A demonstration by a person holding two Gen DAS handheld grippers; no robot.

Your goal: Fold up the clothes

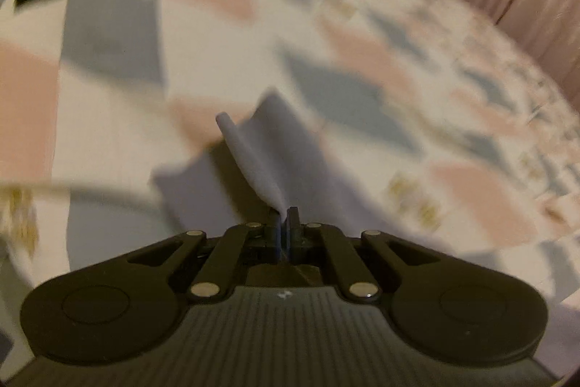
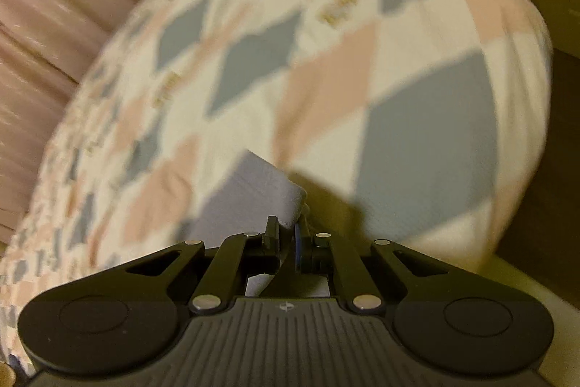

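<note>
Both grippers are holding one lavender-grey garment [image 1: 268, 147] above a bed spread with a diamond-patterned bedsheet [image 1: 362, 60] in pink, grey-blue and white. In the left wrist view the left gripper [image 1: 284, 222] has its jaws clenched on a thin edge of the cloth, which fans up and away from the pinch in a creased ridge and hangs clear of the bed. In the right wrist view the right gripper [image 2: 288, 231] has its jaws drawn nearly together on a thicker, rolled or doubled corner of the same cloth [image 2: 253, 191]; the fabric runs off to the left of that grip, towards the other hand. Both pictures are smeared, so the kind of garment cannot be told — only its colour and its soft, light drape. A pink pleated curtain [image 2: 54, 35] stands behind the bed. By my judgement the step in hand is the carrying stroke of a fold, or a spreading-out before one: the cloth is lifted by two corners and not yet laid down. The next move calls for keeping the held edge taut between the two grips, bringing it level over the bedsheet and lowering both corners together, so that the cloth lands flat — letting go too soon would drop it in a heap.
</note>
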